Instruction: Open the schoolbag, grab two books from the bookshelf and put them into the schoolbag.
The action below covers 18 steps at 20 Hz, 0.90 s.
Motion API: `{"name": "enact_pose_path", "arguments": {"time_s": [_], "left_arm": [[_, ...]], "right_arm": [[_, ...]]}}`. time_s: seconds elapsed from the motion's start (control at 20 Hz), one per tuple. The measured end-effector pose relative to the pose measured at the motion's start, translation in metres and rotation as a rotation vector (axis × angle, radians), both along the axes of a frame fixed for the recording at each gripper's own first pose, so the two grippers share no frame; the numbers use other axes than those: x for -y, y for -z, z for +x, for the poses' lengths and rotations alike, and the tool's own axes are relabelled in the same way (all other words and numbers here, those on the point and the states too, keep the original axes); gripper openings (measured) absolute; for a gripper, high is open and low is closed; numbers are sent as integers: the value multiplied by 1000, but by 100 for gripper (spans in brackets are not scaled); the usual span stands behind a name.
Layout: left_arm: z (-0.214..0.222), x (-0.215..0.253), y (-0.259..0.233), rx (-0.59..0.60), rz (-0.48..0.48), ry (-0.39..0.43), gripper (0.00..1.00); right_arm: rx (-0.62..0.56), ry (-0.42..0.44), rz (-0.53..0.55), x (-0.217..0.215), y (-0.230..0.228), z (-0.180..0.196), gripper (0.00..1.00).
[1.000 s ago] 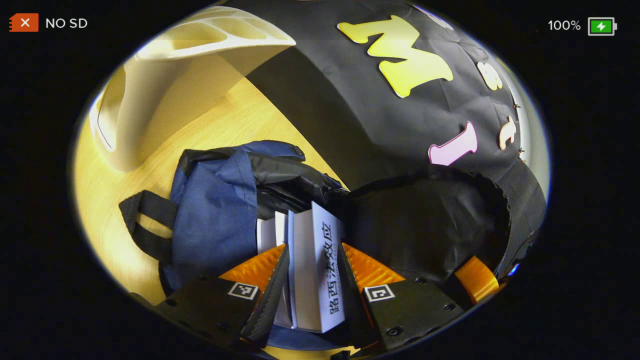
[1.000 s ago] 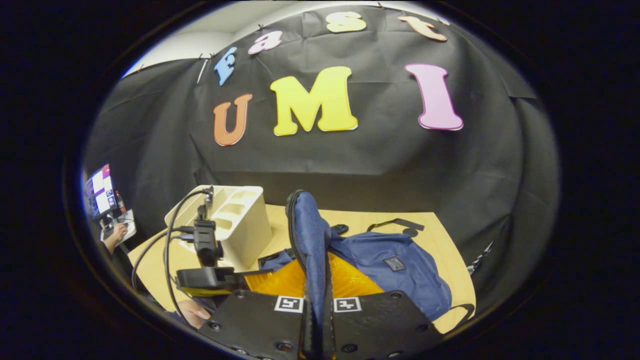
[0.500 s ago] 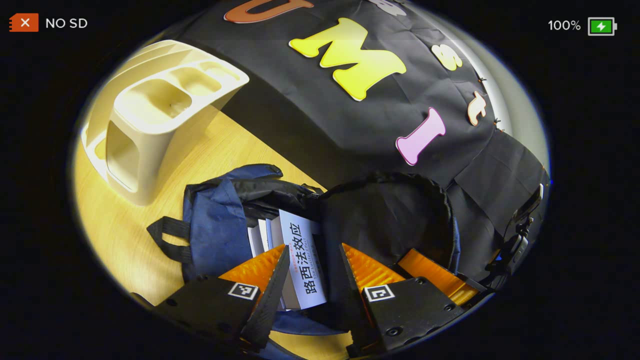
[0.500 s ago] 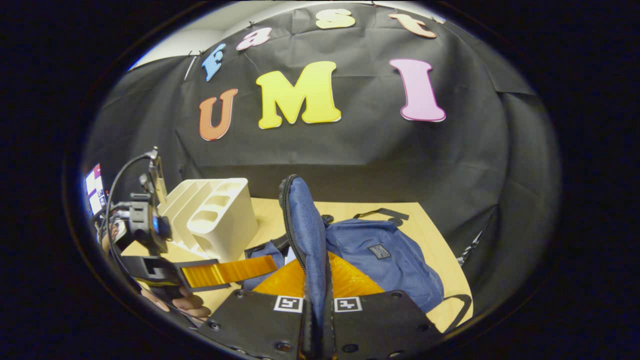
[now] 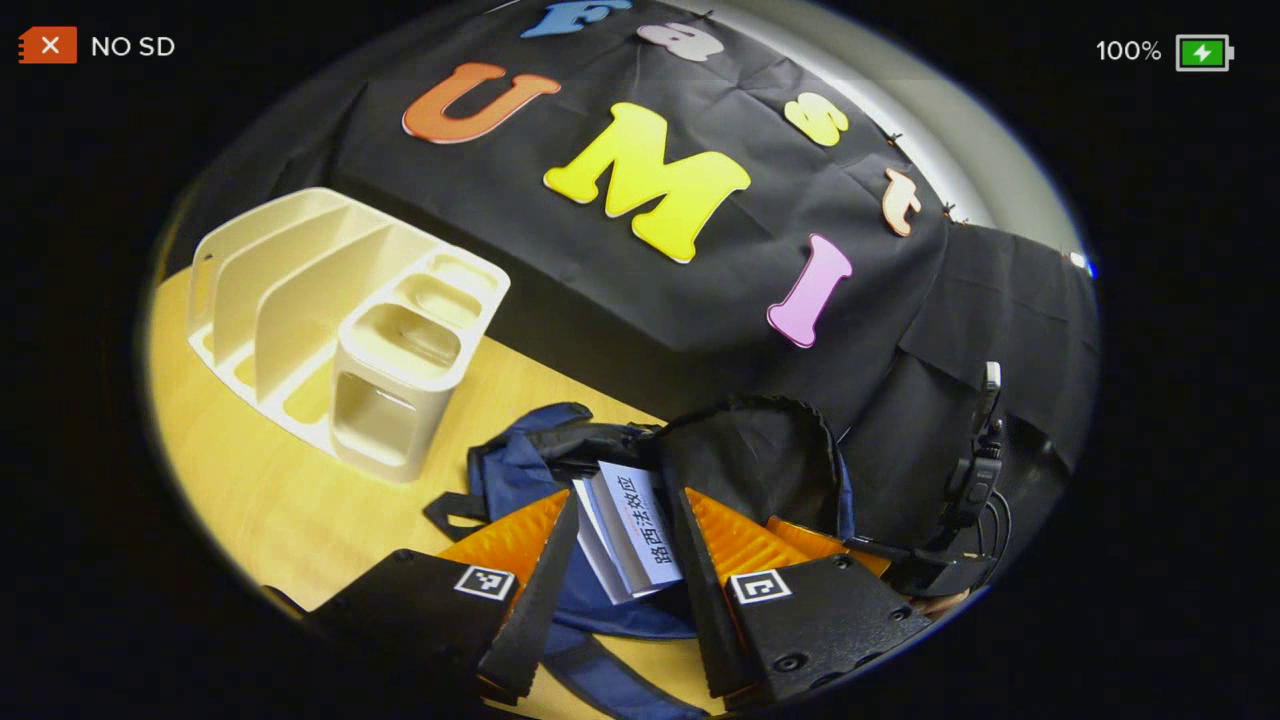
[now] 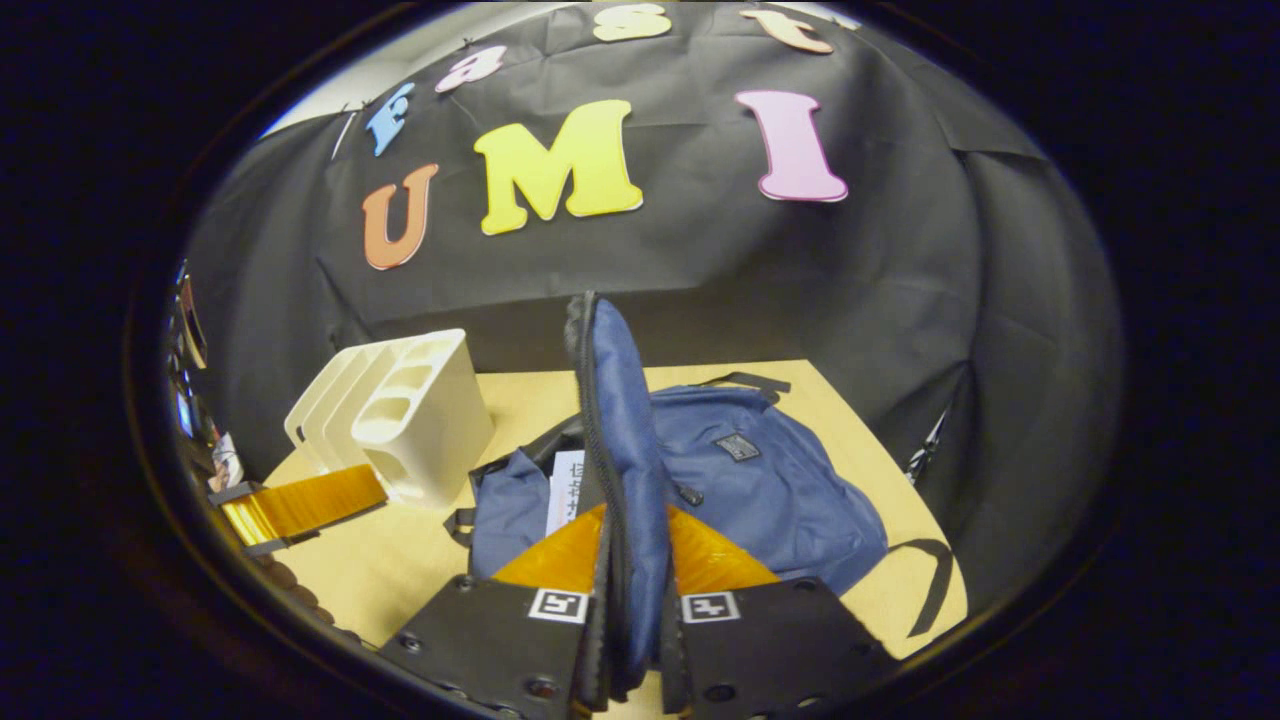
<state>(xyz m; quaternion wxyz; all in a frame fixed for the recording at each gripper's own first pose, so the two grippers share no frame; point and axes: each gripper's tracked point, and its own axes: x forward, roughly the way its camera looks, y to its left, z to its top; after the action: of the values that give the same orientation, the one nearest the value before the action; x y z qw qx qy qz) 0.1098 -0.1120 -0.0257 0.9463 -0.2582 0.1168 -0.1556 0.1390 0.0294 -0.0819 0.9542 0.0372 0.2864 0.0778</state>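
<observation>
The navy schoolbag lies open on the wooden table. Two white books stand inside its mouth; one edge of them shows in the right gripper view. My left gripper hangs open just above and back from the books, touching neither. My right gripper is shut on the bag's flap and holds it upright, so the black lining faces the left gripper. The right gripper shows at the flap's base in the left gripper view.
A cream bookshelf with slots and cups stands on the table left of the bag, its slots bare. One finger of the left gripper reaches in at the far left of the right gripper view. The booth's black cloth hangs behind.
My left gripper has drawn up and back from the bag, leaving the books inside; they look smaller between its fingers. The right gripper has raised the flap a little.
</observation>
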Motion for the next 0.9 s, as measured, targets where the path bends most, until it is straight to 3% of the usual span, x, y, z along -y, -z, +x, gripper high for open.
{"name": "enact_pose_path", "arguments": {"time_s": [0.25, 0.35, 0.5, 0.7, 0.9], "left_arm": [[-33, -46, -13, 85, 133, -76, 68], [-49, -67, -14, 86, 177, -103, 70], [-70, -113, -18, 106, 283, -201, 74], [-111, -159, -36, 174, 368, -306, 80], [-144, -190, -36, 189, 395, -393, 85]], "right_arm": [[18, 49, 52, 0, 6, -20, 30], [26, 86, 87, -2, 3, -29, 39], [98, 115, 34, 2, -11, -50, 39], [175, 108, -6, -8, -31, -81, 58], [274, 84, -8, -25, -74, -111, 57]]}}
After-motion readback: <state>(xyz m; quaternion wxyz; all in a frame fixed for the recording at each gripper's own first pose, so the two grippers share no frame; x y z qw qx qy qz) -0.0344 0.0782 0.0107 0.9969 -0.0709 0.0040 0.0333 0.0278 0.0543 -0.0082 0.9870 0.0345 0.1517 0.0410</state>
